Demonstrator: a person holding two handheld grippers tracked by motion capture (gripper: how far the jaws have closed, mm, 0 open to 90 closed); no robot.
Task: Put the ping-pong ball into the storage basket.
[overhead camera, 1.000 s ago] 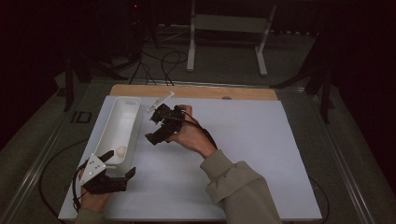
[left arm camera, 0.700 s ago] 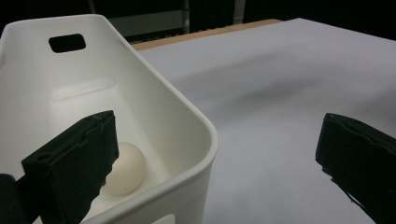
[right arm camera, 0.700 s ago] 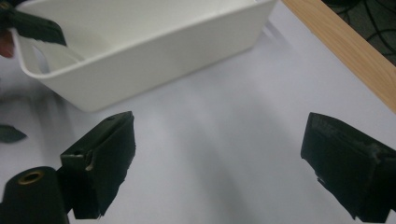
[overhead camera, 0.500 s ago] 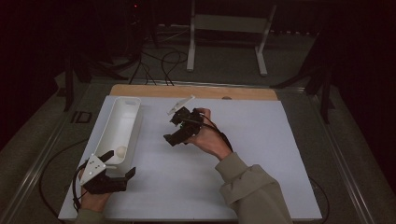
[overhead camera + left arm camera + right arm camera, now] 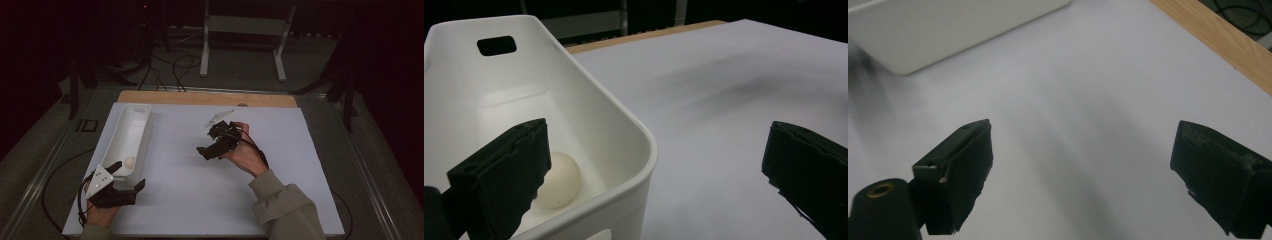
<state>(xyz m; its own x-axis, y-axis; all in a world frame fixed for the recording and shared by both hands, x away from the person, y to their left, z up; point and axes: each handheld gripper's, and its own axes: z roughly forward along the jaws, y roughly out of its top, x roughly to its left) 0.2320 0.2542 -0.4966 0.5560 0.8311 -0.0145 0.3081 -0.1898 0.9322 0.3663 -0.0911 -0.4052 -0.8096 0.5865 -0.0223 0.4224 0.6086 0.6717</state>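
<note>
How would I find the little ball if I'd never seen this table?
Look at the long white tub on the table's left side. At its near end, by the left claw, lies a small cream ball, the one round thing inside.

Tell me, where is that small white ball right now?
The small white ball lies inside the long white plastic bin, at its near end on the table's left, just ahead of the left gripper.

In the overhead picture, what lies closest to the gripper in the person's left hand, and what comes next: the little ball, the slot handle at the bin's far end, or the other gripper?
From the left gripper:
1. White ball, at the near end inside the white bin.
2. Right gripper, at mid-table to the right.
3. Slot handle, at the bin's far end; not clearly farther than the right gripper.
</note>
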